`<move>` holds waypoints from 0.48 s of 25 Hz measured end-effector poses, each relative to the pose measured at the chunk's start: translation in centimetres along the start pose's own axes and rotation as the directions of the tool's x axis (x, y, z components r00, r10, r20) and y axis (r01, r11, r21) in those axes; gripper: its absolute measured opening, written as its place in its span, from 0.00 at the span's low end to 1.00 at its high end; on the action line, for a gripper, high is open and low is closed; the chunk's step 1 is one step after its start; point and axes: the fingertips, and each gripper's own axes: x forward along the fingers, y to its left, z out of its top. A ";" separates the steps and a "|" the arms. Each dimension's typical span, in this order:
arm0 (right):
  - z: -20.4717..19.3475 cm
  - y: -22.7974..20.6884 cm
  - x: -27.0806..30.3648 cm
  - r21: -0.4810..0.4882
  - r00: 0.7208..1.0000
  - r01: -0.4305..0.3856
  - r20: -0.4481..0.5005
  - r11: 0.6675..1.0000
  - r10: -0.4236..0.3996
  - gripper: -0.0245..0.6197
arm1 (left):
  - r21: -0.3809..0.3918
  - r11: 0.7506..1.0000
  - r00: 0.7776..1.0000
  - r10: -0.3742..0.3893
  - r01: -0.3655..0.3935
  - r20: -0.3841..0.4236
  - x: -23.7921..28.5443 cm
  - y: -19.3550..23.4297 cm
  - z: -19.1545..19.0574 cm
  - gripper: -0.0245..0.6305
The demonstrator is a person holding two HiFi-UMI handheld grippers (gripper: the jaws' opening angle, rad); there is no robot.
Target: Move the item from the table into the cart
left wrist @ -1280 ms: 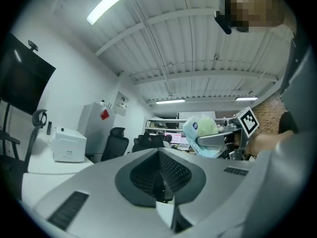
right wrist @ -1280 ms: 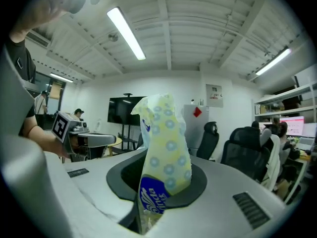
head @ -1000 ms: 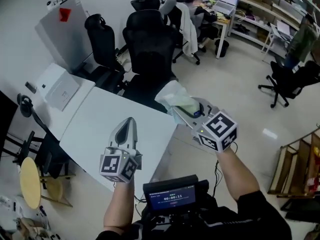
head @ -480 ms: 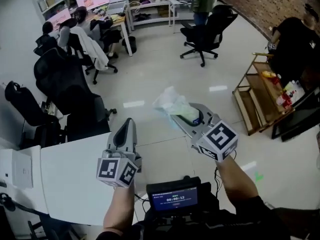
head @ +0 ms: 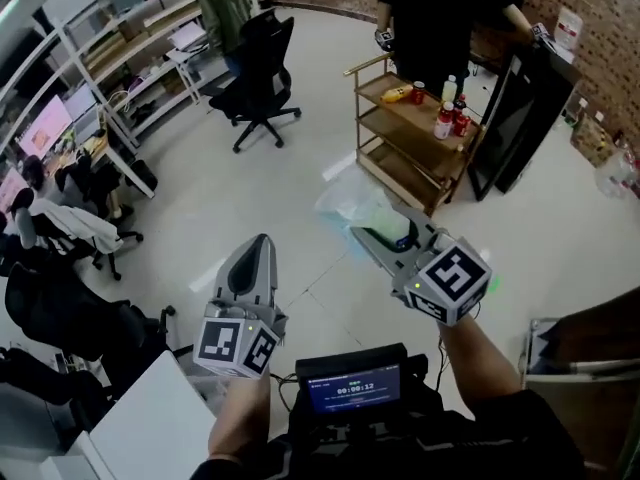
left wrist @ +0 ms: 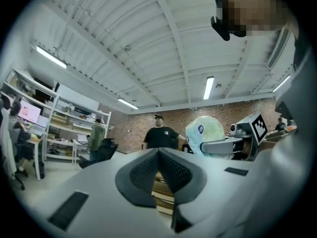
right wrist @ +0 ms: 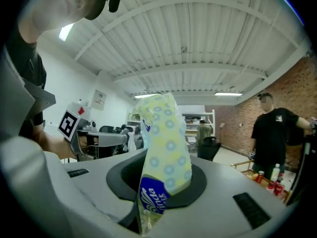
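My right gripper (head: 368,230) is shut on a soft yellow-green tissue pack (head: 352,206) with a blue label. The pack sticks up between the jaws in the right gripper view (right wrist: 163,167). To its left my left gripper (head: 258,242) is shut with nothing in it, its jaws meeting at the tip (left wrist: 159,155). The left gripper view also shows the pack (left wrist: 210,132) held out to the right. The wooden three-shelf cart (head: 400,158) stands on the floor ahead of the right gripper, some way beyond the pack. Both grippers point level at about chest height.
Bottles and cans (head: 450,118) stand on the cart's top shelf. A person in black (head: 440,8) stands behind the cart. A black panel (head: 515,118) is right of it, an office chair (head: 258,83) to its left. The white table's corner (head: 150,433) lies at the lower left.
The whole view has swung away from the white table and desks towards the cart. Both grippers kept their places in front of me, and the pack stayed in the right gripper.
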 end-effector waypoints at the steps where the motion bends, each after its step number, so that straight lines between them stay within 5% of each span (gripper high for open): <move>1: -0.3 -2.5 -2.6 0.008 0.999 0.054 -0.001 0.999 -0.054 0.12 | -0.003 0.998 0.998 -0.057 0.057 -0.009 2.7 -2.6 -0.1 0.04; 4: -1.1 -9.1 -9.8 0.032 0.978 0.209 -0.001 0.977 -0.209 0.12 | -0.007 0.974 0.974 -0.225 0.224 -0.039 9.7 -10.2 -0.3 0.04; 7: -2.3 -16.0 -16.0 0.082 0.929 0.369 0.014 0.926 -0.371 0.12 | -0.015 0.925 0.924 -0.379 0.379 -0.050 16.8 -17.1 -1.0 0.04; 12: -6.0 -22.3 -28.6 0.072 0.767 0.642 -0.046 0.764 -0.640 0.12 | -0.048 0.779 0.778 -0.627 0.625 -0.048 24.7 -29.1 -4.8 0.04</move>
